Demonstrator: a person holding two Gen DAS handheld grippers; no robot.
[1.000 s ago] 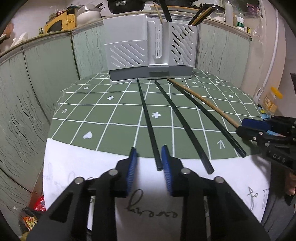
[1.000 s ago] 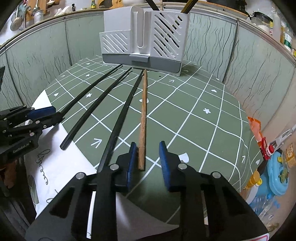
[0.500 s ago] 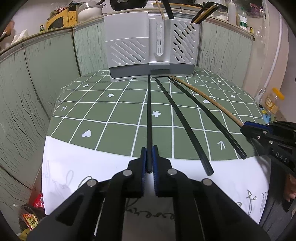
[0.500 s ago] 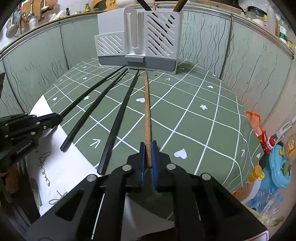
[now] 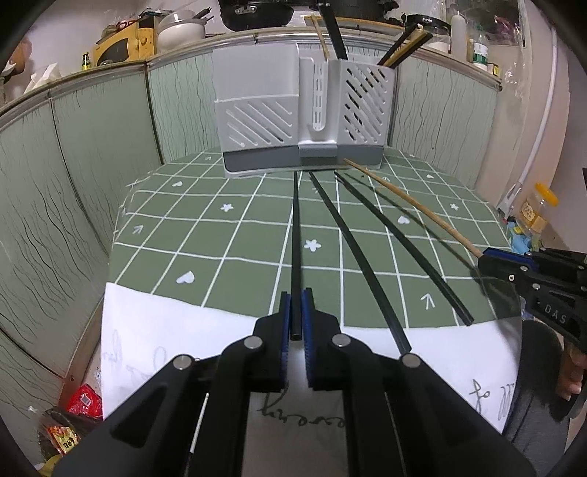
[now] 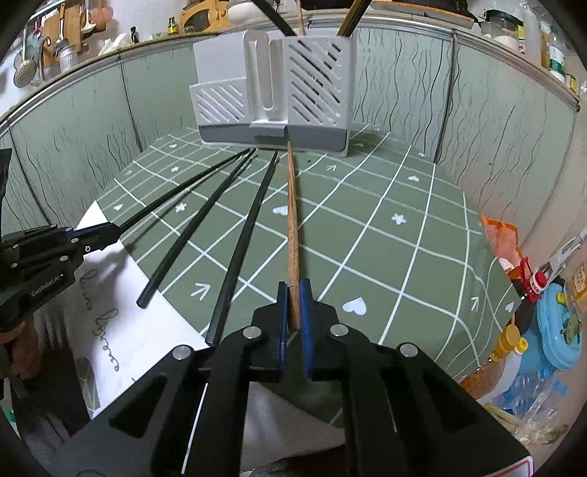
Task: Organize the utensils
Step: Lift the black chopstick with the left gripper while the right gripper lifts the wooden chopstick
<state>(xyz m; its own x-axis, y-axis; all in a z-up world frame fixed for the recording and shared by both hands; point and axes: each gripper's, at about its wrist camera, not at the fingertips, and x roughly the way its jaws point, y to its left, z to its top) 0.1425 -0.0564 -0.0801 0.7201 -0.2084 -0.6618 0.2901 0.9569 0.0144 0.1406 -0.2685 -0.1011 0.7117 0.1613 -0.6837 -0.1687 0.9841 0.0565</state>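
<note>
Both grippers have closed: left gripper clamps a black chopstick, right gripper a wooden chopstick, angled downward.

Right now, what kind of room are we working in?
Most likely a home kitchen. A grey utensil holder with chopsticks in it stands on a green checked tablecloth, pots and a bowl crowd the ledge behind, and a strainer hangs on the wall.
</note>
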